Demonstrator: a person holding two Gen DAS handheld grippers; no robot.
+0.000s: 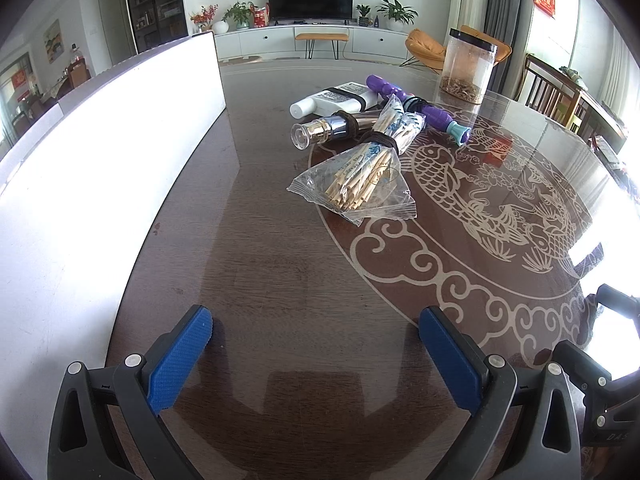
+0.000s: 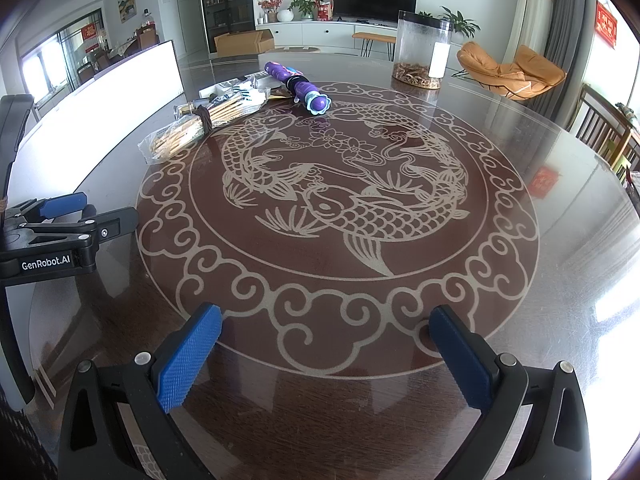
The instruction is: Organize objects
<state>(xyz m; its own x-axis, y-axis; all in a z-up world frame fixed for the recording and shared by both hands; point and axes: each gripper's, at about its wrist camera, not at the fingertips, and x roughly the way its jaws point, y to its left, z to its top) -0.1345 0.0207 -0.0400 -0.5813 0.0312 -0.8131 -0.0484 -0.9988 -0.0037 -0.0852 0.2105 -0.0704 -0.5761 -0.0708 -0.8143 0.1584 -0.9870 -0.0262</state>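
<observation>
A pile of objects lies on the round dark table: a clear bag of wooden sticks bound with a brown band, a silver and clear bottle, a white tube and a purple toy with a teal end. The pile also shows far left in the right wrist view: sticks, purple toy. My left gripper is open and empty, well short of the pile. My right gripper is open and empty over the carp pattern. The left gripper's body shows at the right view's left edge.
A white board stands along the table's left side. A clear canister with brown bits stands at the far edge, also in the right wrist view. Chairs stand to the right of the table.
</observation>
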